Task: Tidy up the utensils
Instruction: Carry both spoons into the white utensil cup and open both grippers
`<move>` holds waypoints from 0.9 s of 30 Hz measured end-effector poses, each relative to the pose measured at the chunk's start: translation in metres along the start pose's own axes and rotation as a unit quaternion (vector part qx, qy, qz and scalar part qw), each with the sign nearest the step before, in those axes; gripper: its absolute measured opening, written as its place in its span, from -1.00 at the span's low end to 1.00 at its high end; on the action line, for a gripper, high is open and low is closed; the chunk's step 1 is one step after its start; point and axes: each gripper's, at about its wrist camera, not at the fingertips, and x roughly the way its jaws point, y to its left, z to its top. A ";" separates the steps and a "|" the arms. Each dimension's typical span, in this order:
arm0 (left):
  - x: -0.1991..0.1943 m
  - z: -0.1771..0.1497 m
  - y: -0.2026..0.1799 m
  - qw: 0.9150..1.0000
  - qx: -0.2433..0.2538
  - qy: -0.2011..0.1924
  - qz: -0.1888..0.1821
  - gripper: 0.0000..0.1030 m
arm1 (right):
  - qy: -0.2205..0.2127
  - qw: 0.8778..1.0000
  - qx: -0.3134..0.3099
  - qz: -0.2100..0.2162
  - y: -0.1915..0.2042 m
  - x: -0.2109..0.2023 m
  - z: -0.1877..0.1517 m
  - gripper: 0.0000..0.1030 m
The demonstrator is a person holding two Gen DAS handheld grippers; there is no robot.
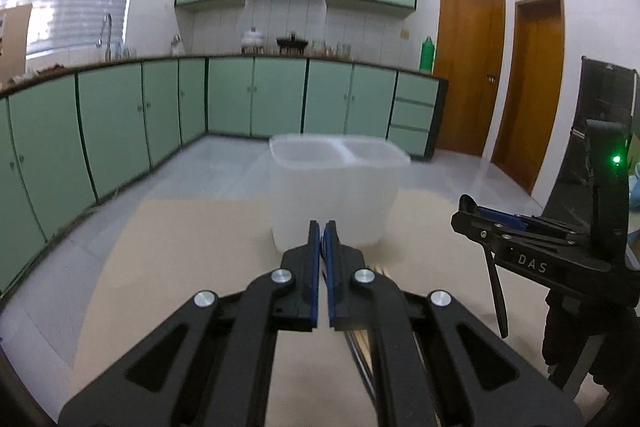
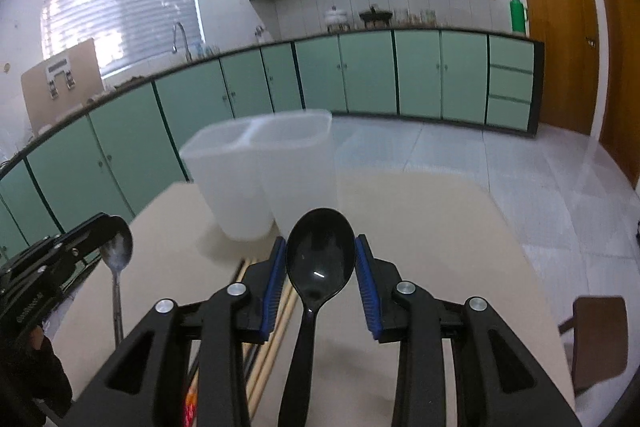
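A translucent white two-compartment container (image 1: 336, 195) stands on the beige table (image 1: 180, 267), just ahead of my left gripper (image 1: 323, 227). The left gripper is shut on a metal spoon (image 2: 117, 259), which hangs down from it in the right wrist view. My right gripper (image 2: 321, 247) is shut on the bowl of a black plastic spoon (image 2: 320, 263), handle pointing back toward the camera. The container (image 2: 264, 171) stands ahead and slightly left of it. The right gripper also shows in the left wrist view (image 1: 468, 211), with the black spoon's handle (image 1: 496, 291) hanging below it.
Several wooden chopsticks (image 2: 272, 343) lie on the table under the right gripper. A brown chair (image 2: 600, 339) stands at the table's right. Green kitchen cabinets (image 1: 276, 99) and wooden doors (image 1: 468, 67) are beyond the table's far edge.
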 end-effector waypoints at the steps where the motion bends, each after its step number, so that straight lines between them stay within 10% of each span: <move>1: 0.000 0.004 0.000 1.000 0.001 -0.006 0.001 -0.96 | -0.010 1.000 0.004 0.003 -0.001 0.000 0.007 -0.34; 18: 0.054 0.136 -0.019 0.986 0.052 -0.153 0.045 -0.96 | -0.138 0.990 0.000 -0.004 0.014 0.065 0.142 -0.34; 27: 0.119 0.144 -0.019 0.983 0.078 -0.141 0.093 -0.96 | -0.126 0.991 0.003 -0.048 0.007 0.121 0.144 -0.34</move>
